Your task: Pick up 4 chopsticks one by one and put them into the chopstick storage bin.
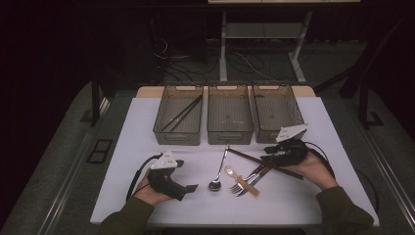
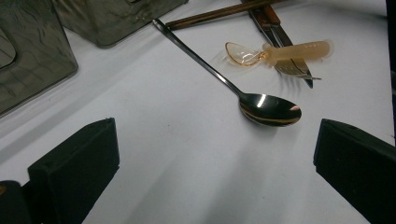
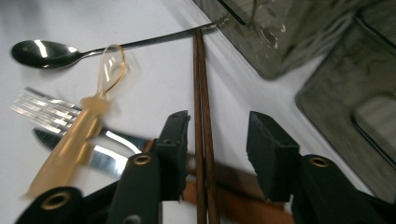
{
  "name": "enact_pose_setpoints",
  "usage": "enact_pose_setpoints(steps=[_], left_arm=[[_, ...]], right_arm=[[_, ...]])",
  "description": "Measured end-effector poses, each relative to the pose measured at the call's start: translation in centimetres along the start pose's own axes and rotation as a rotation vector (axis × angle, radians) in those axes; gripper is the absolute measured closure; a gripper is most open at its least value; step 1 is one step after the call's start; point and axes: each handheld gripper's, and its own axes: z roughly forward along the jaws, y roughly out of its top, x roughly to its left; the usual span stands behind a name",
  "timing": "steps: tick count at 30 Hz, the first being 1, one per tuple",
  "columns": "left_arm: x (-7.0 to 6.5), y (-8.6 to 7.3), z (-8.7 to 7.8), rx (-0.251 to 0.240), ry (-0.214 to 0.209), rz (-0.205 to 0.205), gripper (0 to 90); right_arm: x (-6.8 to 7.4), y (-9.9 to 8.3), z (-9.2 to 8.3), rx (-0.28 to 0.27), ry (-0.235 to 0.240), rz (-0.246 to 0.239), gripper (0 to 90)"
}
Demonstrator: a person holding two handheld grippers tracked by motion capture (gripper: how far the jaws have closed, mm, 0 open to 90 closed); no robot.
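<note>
From above, my right gripper (image 1: 268, 158) rests over a pair of dark wooden chopsticks (image 1: 266, 164) lying slantwise on the matte white table (image 1: 127, 147). My left gripper (image 1: 188, 188) sits low at the left, near a polished steel spoon (image 1: 219, 171). Three smoky translucent bins (image 1: 230, 120) stand in a row behind; the left one holds thin dark sticks. Beside the spoon lie a fork (image 1: 244, 182), a knife and a small amber plastic spoon (image 1: 240, 178).

Along my left gripper, the blocky black jaws stand wide apart with nothing between them. The spoon (image 2: 271, 109) lies ahead, its oval bowl mirror-bright, its handle slim and straight. Beyond it is the plastic spoon (image 2: 280, 51), with a clear bowl and a frosted, stubby handle.

Along my right gripper (image 3: 217, 140), the jaws are partly open and straddle the chopsticks (image 3: 201, 93), smooth, slender, brown and side by side; the left pad sits just beside them, the right pad apart. No grip shows. The fork's tines (image 3: 42, 112) gleam at the left.
</note>
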Motion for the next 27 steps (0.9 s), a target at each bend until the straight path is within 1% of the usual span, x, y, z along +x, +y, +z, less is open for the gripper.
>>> enact_pose_setpoints(steps=[4, 6, 11, 16, 21, 27], left_arm=[[0.0, 0.0, 0.0, 0.002, -0.001, 0.001, 0.0], [0.0, 0.0, 0.0, 0.003, -0.001, 0.003, 0.0], [0.0, 0.0, 0.0, 0.003, -0.002, 0.003, 0.0], [0.0, 0.0, 0.1, 0.001, -0.001, 0.002, 0.0], [0.0, 0.0, 0.0, 0.001, -0.002, 0.003, 0.0], [-0.1, 0.0, 0.1, -0.001, -0.004, 0.004, 0.0]], right_arm=[[0.1, -0.9, -1.6, 0.001, -0.021, 0.011, 66.9], [0.0, -1.4, -2.2, 0.002, -0.021, 0.016, 69.9], [-0.1, -2.6, -3.0, 0.019, -0.031, 0.014, 71.3], [-0.1, -3.3, -2.8, 0.046, -0.024, 0.012, 71.6], [-0.1, -3.3, -2.1, 0.070, -0.022, 0.002, 71.6], [-0.1, -3.3, -1.8, 0.082, -0.027, -0.001, 72.7]])
